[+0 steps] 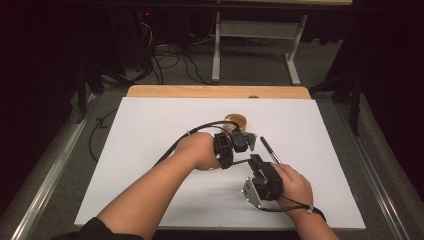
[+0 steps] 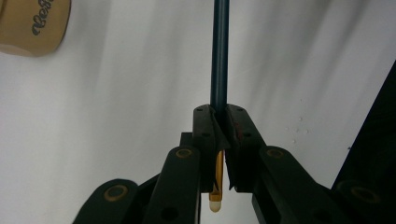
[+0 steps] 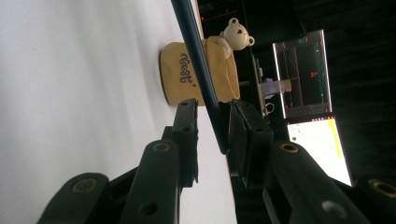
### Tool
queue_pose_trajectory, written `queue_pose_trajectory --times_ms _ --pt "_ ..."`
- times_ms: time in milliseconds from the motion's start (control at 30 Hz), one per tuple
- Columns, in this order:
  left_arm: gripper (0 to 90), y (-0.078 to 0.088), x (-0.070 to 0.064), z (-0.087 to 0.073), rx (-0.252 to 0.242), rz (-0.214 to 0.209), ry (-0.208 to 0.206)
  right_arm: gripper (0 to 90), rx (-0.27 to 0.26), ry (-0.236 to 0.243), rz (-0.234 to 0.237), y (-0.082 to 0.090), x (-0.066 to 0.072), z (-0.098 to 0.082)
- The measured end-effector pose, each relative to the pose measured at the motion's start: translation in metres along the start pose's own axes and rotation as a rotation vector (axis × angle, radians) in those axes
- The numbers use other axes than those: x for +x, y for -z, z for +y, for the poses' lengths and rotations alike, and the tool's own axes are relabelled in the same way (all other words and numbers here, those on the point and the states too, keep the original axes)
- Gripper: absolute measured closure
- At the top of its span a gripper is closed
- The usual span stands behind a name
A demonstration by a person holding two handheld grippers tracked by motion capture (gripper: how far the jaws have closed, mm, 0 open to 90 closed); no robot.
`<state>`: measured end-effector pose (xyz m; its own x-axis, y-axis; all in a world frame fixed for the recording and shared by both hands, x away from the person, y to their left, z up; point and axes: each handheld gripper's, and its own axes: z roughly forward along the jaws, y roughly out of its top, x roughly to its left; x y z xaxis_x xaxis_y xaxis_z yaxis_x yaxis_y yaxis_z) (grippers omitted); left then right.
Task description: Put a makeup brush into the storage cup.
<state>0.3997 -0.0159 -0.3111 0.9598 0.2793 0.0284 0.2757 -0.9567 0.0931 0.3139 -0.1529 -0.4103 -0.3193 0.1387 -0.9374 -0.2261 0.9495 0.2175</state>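
Over the white counter (image 1: pixel 150 150), we are clamping a dark pen (image 2: pixel 219 56) in our left tool (image 2: pixel 219 116), our right tool (image 3: pixel 212 126) standing slightly apart around its end, pads not pressing.

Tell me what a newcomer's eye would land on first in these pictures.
First, the two black grippers meeting mid-table on the white board: the left gripper is clamped on a dark pen, whose far end lies between the jaws of the right gripper, apparently without being pinched. Next, the tan pouch with a small bear figure behind them.
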Motion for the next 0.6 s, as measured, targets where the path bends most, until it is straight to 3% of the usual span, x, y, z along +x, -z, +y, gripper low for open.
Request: queue_pose_trajectory --times_ms 400,600 --pt "83.3 -0.0016 -0.0036 0.0018 0.001 -0.009 -0.017 75.9 -0.003 0.039 -0.01 0.0008 0.0003 0.001" --pt "83.3 -0.0008 -0.0026 0.0015 0.002 -0.011 -0.015 81.0 -0.01 0.057 -0.011 0.0016 0.0011 0.0011"
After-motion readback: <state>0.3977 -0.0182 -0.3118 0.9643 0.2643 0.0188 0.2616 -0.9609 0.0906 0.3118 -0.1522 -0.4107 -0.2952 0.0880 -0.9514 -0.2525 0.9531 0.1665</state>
